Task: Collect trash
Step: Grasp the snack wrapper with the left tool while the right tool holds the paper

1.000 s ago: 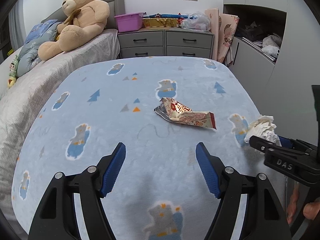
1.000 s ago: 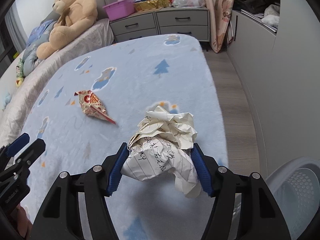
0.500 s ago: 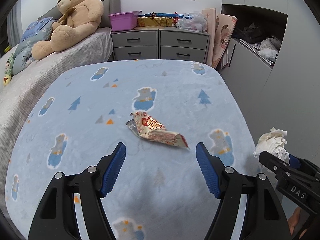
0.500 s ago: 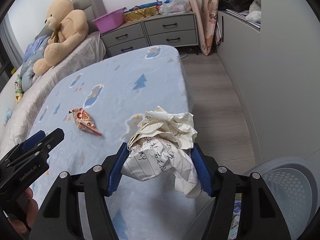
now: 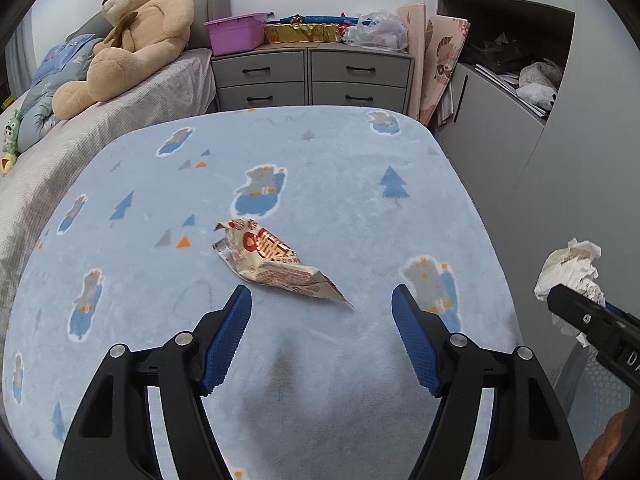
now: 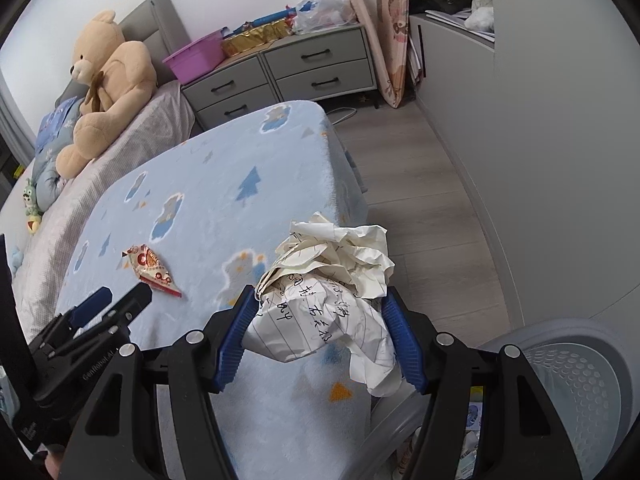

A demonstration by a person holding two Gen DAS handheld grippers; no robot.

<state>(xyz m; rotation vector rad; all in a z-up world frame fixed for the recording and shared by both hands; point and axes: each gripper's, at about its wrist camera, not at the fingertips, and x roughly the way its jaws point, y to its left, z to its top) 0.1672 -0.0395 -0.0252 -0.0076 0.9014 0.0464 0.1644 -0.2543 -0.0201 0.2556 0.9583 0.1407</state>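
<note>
A crumpled ball of lined paper is clamped between the blue pads of my right gripper, which is shut on it above the bed's right edge. The same paper ball shows at the right of the left wrist view. A red and cream snack wrapper lies flat on the blue blanket; the wrapper also appears left of the right gripper. My left gripper hangs open just short of the wrapper, nothing between its fingers. A grey mesh waste bin stands on the floor below right.
A big teddy bear sits on the grey bedspread at the back left. A grey dresser with a purple tub stands behind the bed. Wooden floor and a grey cabinet wall run along the right.
Both grippers have slid to the right across the bed. The wrapper now lies nearer the open left gripper. The right gripper, still holding the paper, has rolled and the bin shows more.
</note>
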